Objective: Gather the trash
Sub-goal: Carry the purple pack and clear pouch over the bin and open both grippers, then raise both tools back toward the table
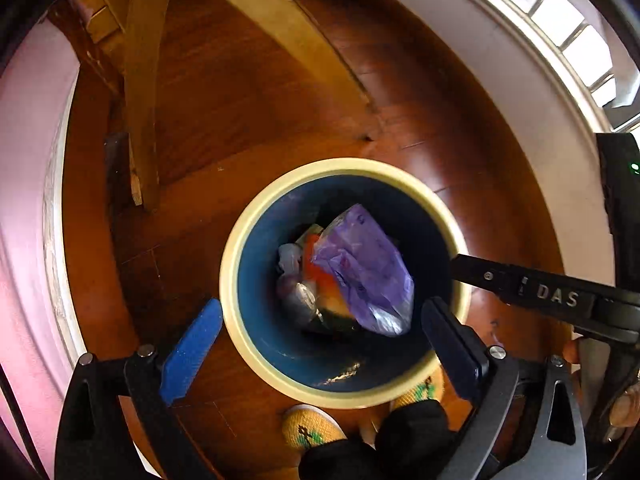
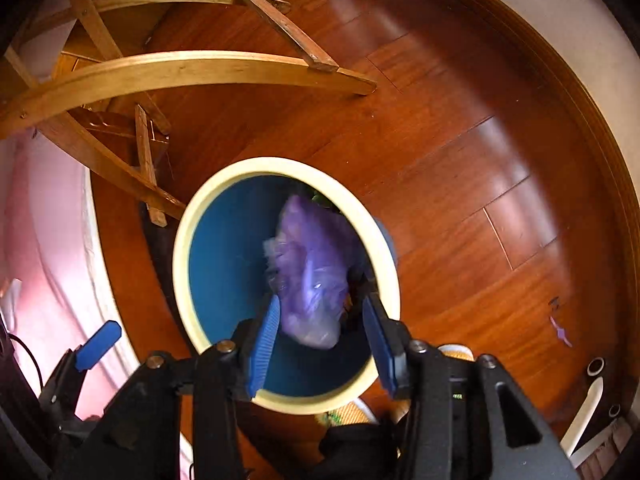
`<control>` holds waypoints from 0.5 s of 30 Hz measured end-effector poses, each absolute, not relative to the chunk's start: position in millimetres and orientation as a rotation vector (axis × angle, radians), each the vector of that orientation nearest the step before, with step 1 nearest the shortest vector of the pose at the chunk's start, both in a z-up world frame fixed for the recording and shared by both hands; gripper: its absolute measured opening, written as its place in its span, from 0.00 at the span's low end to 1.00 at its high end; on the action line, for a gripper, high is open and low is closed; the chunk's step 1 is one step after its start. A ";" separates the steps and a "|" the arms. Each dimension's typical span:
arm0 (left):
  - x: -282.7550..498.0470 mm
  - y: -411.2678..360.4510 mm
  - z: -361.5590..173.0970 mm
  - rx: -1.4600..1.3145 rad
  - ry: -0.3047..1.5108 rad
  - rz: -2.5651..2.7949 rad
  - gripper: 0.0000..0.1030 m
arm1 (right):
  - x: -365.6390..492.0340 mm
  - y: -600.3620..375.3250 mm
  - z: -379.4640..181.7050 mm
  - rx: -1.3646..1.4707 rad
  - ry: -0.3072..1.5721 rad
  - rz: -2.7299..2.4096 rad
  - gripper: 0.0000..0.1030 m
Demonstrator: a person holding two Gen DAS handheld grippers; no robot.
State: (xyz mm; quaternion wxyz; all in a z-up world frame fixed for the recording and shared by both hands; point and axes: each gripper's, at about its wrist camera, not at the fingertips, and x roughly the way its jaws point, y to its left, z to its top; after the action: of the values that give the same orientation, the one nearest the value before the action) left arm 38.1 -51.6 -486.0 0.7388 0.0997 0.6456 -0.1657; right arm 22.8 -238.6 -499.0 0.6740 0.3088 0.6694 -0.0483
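A blue bin [image 1: 280, 352] with a cream rim [image 2: 182, 256] stands on the wooden floor, seen from above in both views. A crumpled purple plastic bag [image 1: 364, 272] lies inside it on top of orange and grey trash [image 1: 308, 292]. My left gripper [image 1: 322, 308] hangs over the bin's near side, open wide, with nothing between its fingers. My right gripper [image 2: 322, 300] is over the bin's right rim with its jaws apart. The purple bag [image 2: 312, 276] shows blurred between and beyond its blue pads [image 2: 264, 340], with no pad pressing on it.
A wooden chair frame [image 2: 180, 68] stands on the floor behind the bin. A person's feet in yellow slippers [image 1: 308, 428] touch the bin's near side. A white wall [image 1: 500, 80] curves along the right. A small purple scrap [image 2: 560, 330] lies on the floor.
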 end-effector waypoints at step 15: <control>39.3 -29.3 -423.9 0.148 1.390 -0.243 0.96 | 18.9 -224.7 -457.0 0.594 1.519 -0.062 0.43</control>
State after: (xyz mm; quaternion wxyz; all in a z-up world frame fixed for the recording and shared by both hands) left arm 39.3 -29.3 -423.9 0.7586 0.0679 0.6383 -0.1117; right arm 18.9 -224.7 -457.0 0.6849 0.2651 0.6781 -0.0276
